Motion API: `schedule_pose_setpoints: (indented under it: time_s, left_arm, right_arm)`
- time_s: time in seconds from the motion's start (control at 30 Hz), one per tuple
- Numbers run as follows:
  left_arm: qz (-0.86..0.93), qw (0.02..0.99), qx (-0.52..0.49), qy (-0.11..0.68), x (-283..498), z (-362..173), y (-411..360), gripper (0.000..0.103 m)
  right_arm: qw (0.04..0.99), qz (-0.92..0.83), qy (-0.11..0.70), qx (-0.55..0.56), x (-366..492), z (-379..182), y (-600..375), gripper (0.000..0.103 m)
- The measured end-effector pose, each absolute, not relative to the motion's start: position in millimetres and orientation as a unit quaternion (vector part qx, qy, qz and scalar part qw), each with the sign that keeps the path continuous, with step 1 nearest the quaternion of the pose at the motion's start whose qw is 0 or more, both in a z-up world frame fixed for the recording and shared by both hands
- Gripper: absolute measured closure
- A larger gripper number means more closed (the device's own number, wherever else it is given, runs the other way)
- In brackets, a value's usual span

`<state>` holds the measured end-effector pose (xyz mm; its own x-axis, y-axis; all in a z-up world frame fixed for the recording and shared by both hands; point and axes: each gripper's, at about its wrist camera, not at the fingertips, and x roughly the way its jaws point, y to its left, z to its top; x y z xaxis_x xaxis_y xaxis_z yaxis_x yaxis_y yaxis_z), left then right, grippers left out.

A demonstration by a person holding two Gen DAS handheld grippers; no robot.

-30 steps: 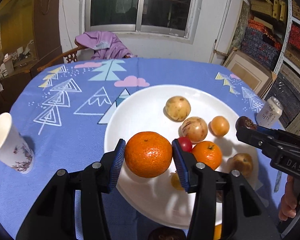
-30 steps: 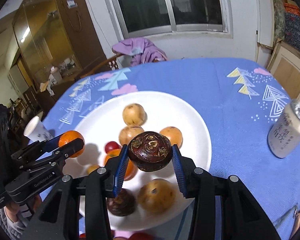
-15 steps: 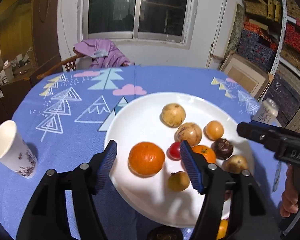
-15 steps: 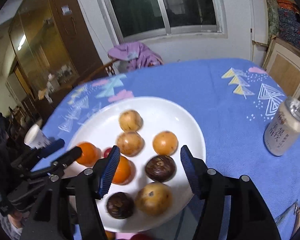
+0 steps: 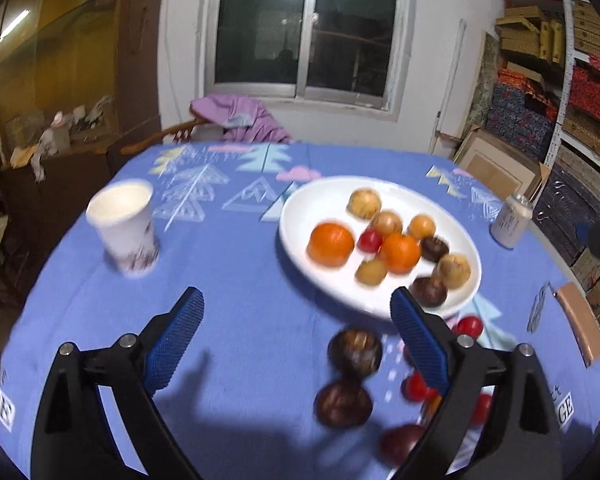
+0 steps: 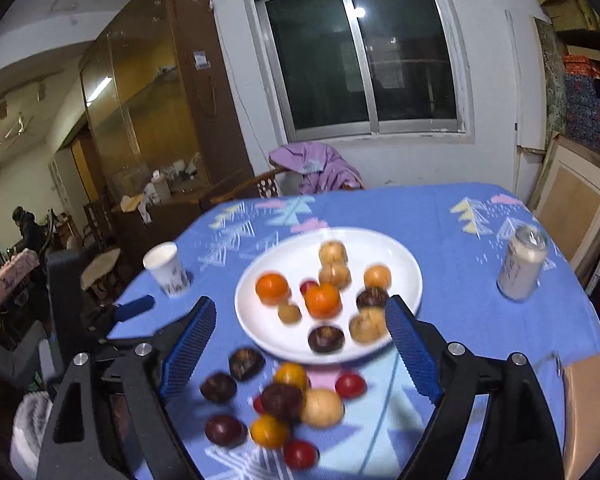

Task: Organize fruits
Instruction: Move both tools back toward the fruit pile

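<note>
Both tools opening, empty; only right cam shows left tool (image 6: 134, 307) beside plate (image 6: 256, 320).

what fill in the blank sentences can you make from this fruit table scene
1. The white plate rests on a ____ tablecloth.
2. The paper cup stands on the table, ____ the plate.
3. The left gripper and right gripper are opening, each holding ____.
4. The drink can stands ____.

Missing words: blue; outside; nothing; upright
</note>
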<state>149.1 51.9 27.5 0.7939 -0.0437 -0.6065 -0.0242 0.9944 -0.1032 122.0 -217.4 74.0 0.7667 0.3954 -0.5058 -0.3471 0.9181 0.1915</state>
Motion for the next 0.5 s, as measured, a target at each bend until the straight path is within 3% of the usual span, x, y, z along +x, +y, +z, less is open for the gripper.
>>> schedule_pose_setpoints:
  time_s: [0.2, 0.5]
  left_arm:
    - [0.028, 0.934, -0.080, 0.348, 129.0, -5.3, 68.8, 0.004]
    - [0.028, 0.930, -0.048, 0.364, 136.7, -18.1, 53.5, 0.004]
  right_arm:
    - [0.938, 0.145, 0.315, -0.006, 111.2, 22.6, -220.8, 0.015]
    - [0.941, 0.141, 0.306, -0.019, 110.2, 9.0, -210.0, 0.015]
